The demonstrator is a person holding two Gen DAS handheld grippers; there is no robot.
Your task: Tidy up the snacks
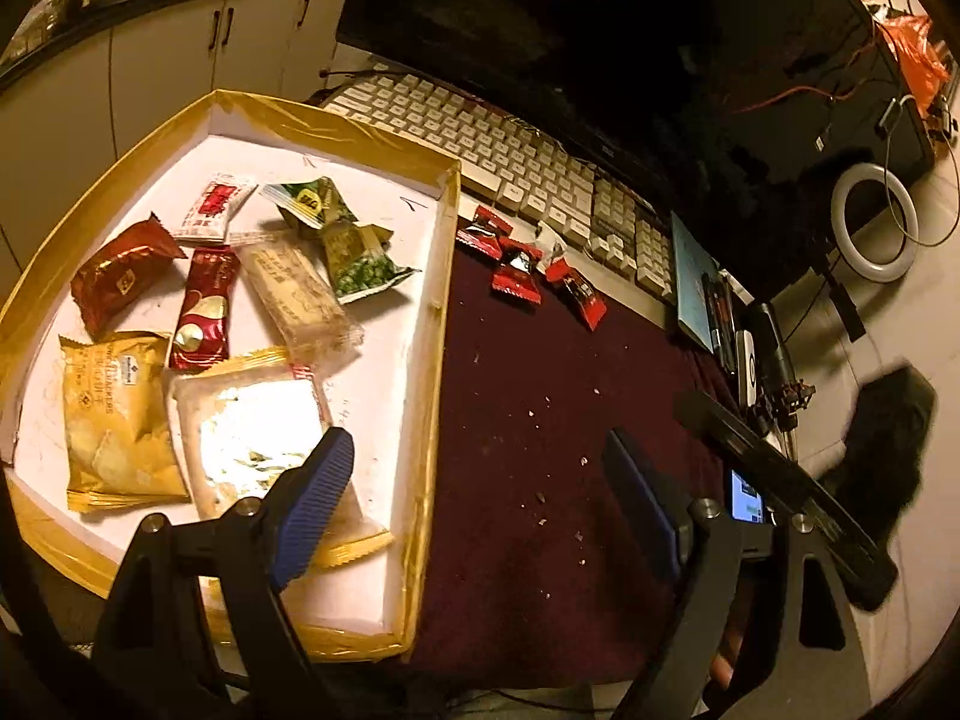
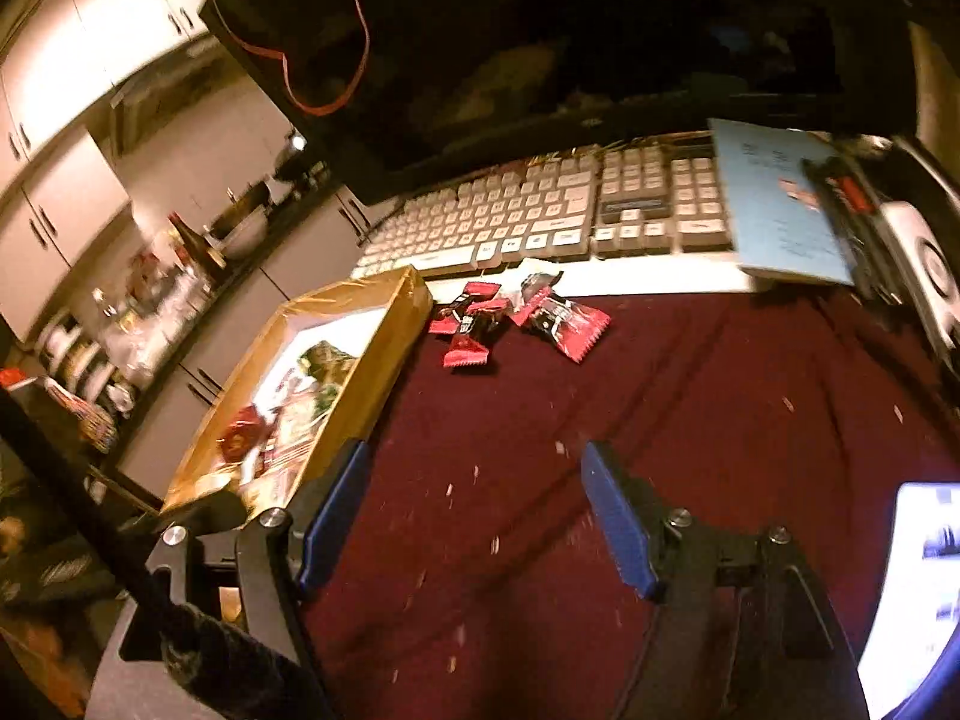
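Observation:
A shallow box with yellow-taped rims [image 1: 336, 120] sits on the left and holds several snack packets: red, gold, green and clear ones. The box also shows in the right wrist view [image 2: 366, 372]. Several small red candy packets [image 1: 528, 267] lie on the maroon cloth [image 1: 540, 420] between the box and the keyboard; they also show in the right wrist view [image 2: 516, 321]. My left gripper [image 1: 480, 480] is open and empty, straddling the box's right rim. My right gripper [image 2: 480, 516] is open and empty above the cloth, short of the red packets.
A white keyboard [image 1: 510, 162] lies behind the red packets in front of a dark monitor [image 1: 600, 30]. A blue booklet [image 2: 774, 198], black devices and a lit phone screen [image 2: 918, 588] sit on the right. White cabinets [image 1: 150, 60] stand on the left. Crumbs dot the cloth.

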